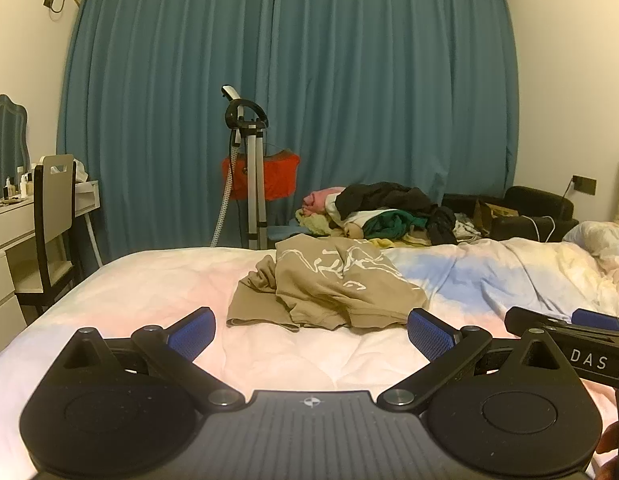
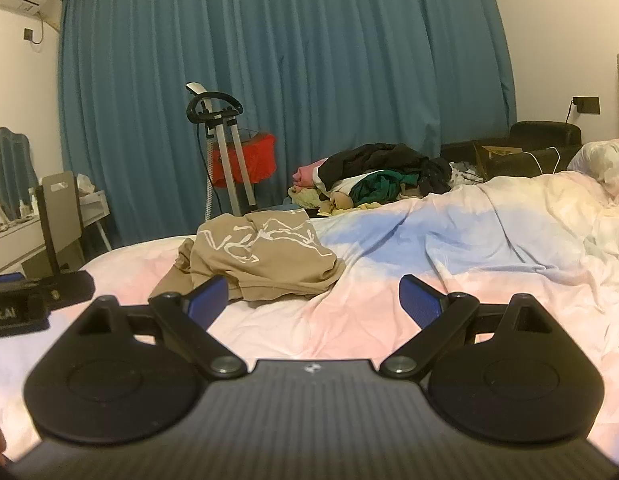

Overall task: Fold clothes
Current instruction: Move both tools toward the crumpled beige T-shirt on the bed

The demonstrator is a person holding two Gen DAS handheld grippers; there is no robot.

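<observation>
Lying crumpled on the pink-and-blue tie-dye quilted bedspread (image 1: 149, 280) is a tan cotton T-shirt with a white line print (image 1: 329, 284), bunched into loose folds just beyond both tools and slightly left of the bed's middle. Hovering low over the near part of the bed, the left gripper (image 1: 311, 334) is spreading its blue-padded jaws wide with nothing between them. The right gripper (image 2: 313, 300) is likewise standing fully apart and empty, pointing past the shirt's right edge, with its near-left finger sitting just in front of the fabric in its own view.

Judging by the soft creases, the shirt is looking light, limp and not at all slippery against the quilt, so it is likely to sag and drag rather than hold any shape. Taking it by two spread points along one edge, such as the flat hem flap trailing at the near left and a corresponding corner on the right, is probably the soundest grip for shaking it flat. A heap of mixed dark, green and pink clothes (image 1: 385, 212) is waiting at the far side, in front of the teal curtains (image 1: 349, 80).
</observation>
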